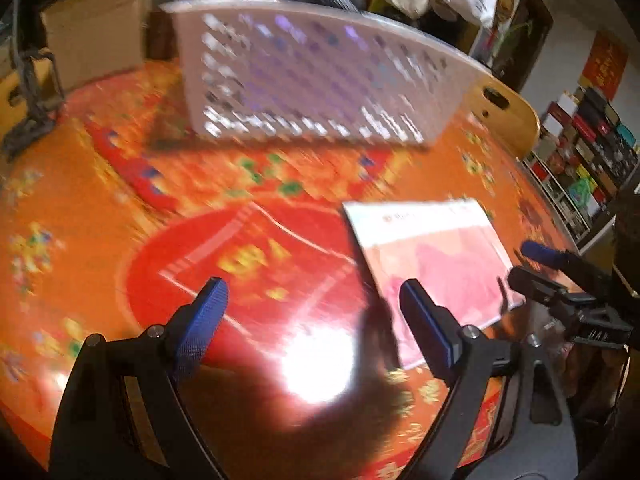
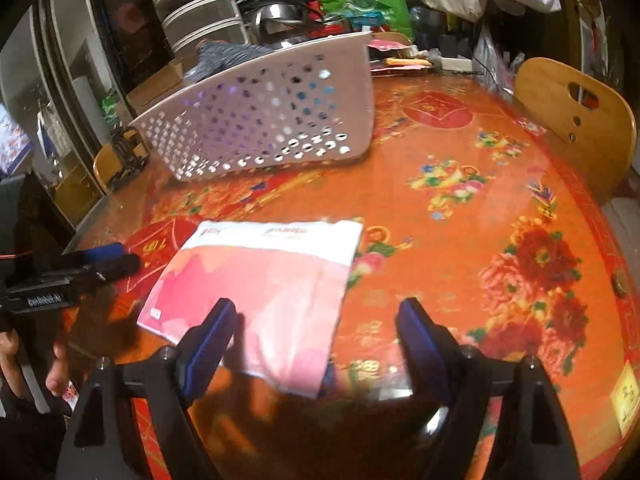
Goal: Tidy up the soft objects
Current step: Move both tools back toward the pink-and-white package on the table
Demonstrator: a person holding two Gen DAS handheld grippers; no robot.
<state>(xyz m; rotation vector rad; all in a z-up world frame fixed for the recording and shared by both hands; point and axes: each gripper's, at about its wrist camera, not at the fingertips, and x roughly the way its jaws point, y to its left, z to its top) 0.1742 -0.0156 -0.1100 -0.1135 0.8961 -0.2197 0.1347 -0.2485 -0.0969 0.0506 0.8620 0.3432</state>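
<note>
A flat pink-and-white soft packet (image 2: pixel 264 288) lies on the orange-red table; it also shows in the left wrist view (image 1: pixel 436 264). My right gripper (image 2: pixel 316 332) is open and empty just above the packet's near edge. My left gripper (image 1: pixel 316 312) is open and empty over the table, left of the packet. A white perforated basket (image 2: pixel 272 120) stands behind the packet, with a grey-blue soft thing (image 2: pixel 228 58) sticking out of it. The basket fills the back of the left wrist view (image 1: pixel 316 80), which is blurred.
A wooden chair (image 2: pixel 576 120) stands at the table's right edge. Cardboard boxes (image 1: pixel 96 28), bags and kitchen clutter (image 2: pixel 360 0) crowd the back. A black stand (image 1: pixel 32 92) is at the far left. Shelves of boxes (image 1: pixel 584 148) are at the right.
</note>
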